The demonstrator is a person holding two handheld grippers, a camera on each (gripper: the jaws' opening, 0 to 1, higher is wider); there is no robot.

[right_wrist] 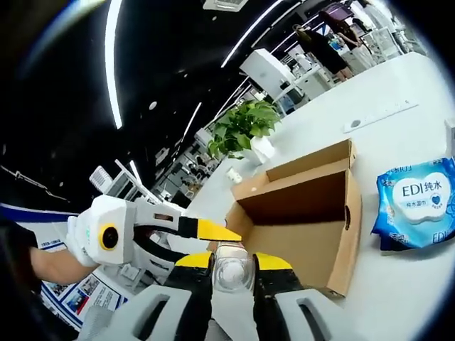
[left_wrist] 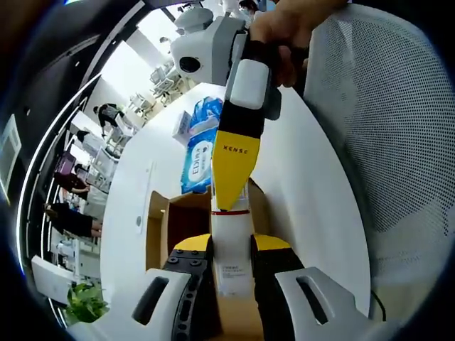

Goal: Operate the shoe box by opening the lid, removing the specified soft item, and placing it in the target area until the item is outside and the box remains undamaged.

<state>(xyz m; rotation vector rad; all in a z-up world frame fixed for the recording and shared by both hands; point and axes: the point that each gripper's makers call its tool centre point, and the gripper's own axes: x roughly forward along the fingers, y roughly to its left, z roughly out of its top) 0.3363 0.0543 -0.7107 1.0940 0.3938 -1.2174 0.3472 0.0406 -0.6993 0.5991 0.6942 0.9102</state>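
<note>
We see right tool (right_wrist: 233, 264) at 6 o'clock, yellow-tipped jaws closed on clear bottle (right_wrist: 232, 268), its round end facing camera. Left tool (right_wrist: 213, 231) enters from 9 o'clock, yellow jaw tip just beside bottle; whether touching, we cannot tell. Open cardboard shoe box (right_wrist: 313, 220) lies on white desk (right_wrist: 398, 284) just past bottle, toward 3 o'clock, interior dark. Blue wet-wipes pack (right_wrist: 419, 202) rests on desk at 3 o'clock, beside box. Potted plant (right_wrist: 245, 131) stands toward 12 o'clock behind box.
</note>
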